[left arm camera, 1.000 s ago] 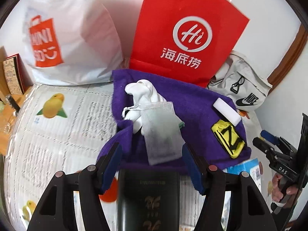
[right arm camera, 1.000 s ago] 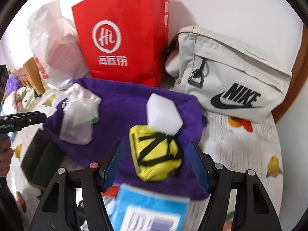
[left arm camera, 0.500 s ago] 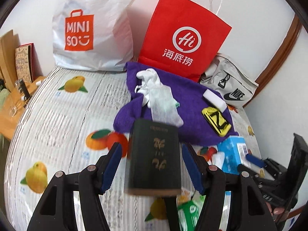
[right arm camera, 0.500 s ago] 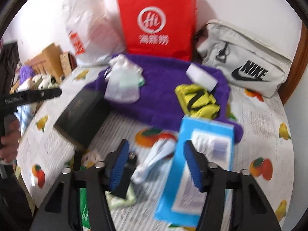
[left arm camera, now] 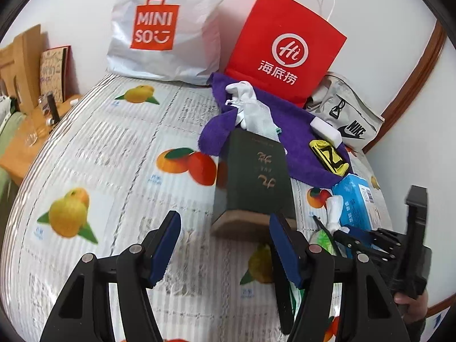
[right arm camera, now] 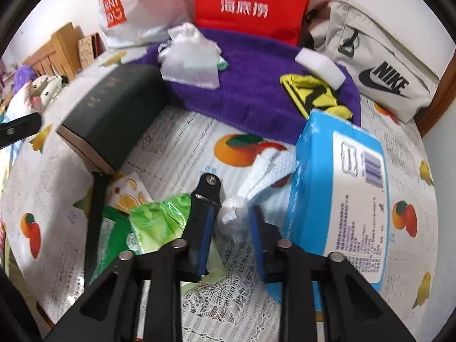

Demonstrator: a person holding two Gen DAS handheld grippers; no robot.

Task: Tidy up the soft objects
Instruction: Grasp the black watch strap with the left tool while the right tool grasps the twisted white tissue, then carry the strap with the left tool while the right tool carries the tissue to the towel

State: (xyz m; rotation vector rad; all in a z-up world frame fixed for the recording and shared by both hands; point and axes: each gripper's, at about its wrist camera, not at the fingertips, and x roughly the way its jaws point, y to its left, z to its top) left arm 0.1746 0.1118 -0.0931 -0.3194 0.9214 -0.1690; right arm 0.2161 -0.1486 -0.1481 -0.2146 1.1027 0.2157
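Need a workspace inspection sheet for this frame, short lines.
Surface: fruit-print cloth, mostly covered at the right.
Job's things: purple towel, mesh pouch, white sponge, yellow pouch, white tissue.
Clutter: dark box, blue pack, green wrapper.
Grippers: left claw open, empty; right claw has just been closing, pinching the tissue.
Cables: nothing seen.
Surroundings: red bag, white bag, grey bag, wall.

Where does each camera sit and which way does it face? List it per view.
Left wrist: on the left tongs, open, angled down at the dark box; the other hand shows at right.
Right wrist: on the right tongs, which have just been closing on the white tissue.
Shared: the box, purple towel, red bag.
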